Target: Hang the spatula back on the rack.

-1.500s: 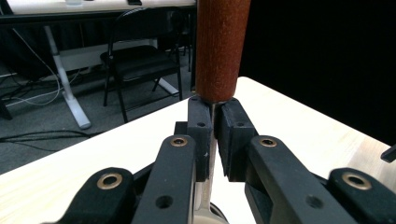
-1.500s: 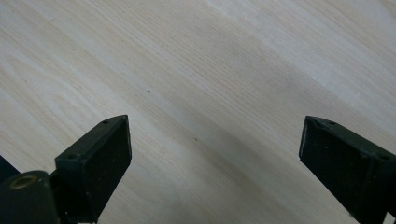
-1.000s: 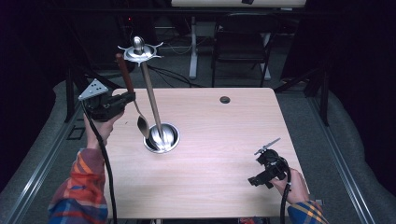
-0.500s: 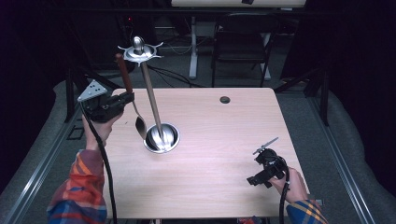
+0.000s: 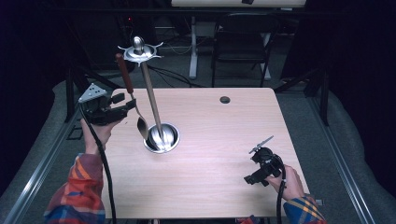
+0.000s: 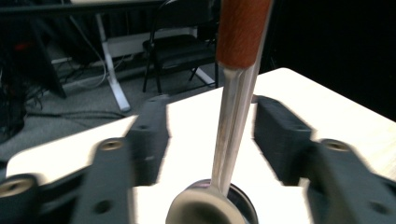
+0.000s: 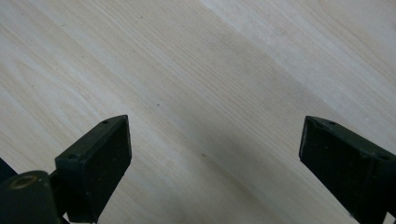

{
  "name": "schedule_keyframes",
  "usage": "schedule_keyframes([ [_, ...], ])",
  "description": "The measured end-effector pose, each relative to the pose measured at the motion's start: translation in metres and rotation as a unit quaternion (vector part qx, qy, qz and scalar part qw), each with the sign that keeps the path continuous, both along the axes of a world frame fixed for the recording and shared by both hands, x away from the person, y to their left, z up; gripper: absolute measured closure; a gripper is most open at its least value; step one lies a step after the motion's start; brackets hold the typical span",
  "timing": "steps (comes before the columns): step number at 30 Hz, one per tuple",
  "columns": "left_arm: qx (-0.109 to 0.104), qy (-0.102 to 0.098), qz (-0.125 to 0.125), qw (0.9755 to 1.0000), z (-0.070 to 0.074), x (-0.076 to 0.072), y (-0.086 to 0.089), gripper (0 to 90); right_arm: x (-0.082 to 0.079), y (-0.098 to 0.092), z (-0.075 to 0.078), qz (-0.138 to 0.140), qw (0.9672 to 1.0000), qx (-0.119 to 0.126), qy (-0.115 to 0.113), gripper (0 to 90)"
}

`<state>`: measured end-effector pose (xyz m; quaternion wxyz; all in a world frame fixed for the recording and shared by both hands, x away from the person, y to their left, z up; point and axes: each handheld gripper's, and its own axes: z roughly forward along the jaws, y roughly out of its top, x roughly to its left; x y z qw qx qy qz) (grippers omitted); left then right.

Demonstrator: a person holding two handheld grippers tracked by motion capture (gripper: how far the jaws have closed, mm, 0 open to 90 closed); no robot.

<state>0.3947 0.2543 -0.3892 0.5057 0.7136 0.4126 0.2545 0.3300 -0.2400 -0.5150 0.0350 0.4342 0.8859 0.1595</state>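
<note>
A metal utensil stand (image 5: pixel 152 102) rises tilted from a round steel base (image 5: pixel 169 138) at the table's middle left, topped by a disc with hooks (image 5: pixel 139 50). A spoon (image 5: pixel 132 98) with a red-brown wooden handle hangs beside the pole, its bowl just above the base. My left gripper (image 5: pixel 125 103) is open, one jaw on either side of the spoon's shaft. In the left gripper view the spoon (image 6: pixel 231 135) stands between the spread jaws of the left gripper (image 6: pixel 212 126) with gaps on both sides. My right gripper (image 5: pixel 254 177) is open low over bare wood at the front right; the right gripper (image 7: pixel 212 140) holds nothing.
The light wooden table (image 5: pixel 224 140) has a small dark round grommet (image 5: pixel 225 99) near its far edge. A black chair (image 5: pixel 243 46) and white desk legs (image 5: pixel 193 46) stand on the floor behind the table. Grey floor surrounds the table.
My right gripper has drifted slightly left near the front edge. The left gripper and the spoon stay almost where they were.
</note>
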Motion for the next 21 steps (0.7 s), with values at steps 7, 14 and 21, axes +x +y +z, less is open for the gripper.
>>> schedule_keyframes([
  [7,0.023,0.019,0.032,0.9991,-0.009,-0.011,-0.001,18.4,0.001,0.003,0.001,0.006,1.0,-0.001,-0.003,8.8],
  [14,0.047,0.045,0.044,0.9969,-0.023,-0.019,0.003,14.2,0.002,0.006,0.0,0.015,0.9999,-0.004,-0.003,8.8],
  [21,0.081,0.076,0.068,0.9915,-0.04,-0.024,0.011,9.6,0.003,0.012,-0.002,0.026,0.9996,-0.008,-0.004,8.6],
])
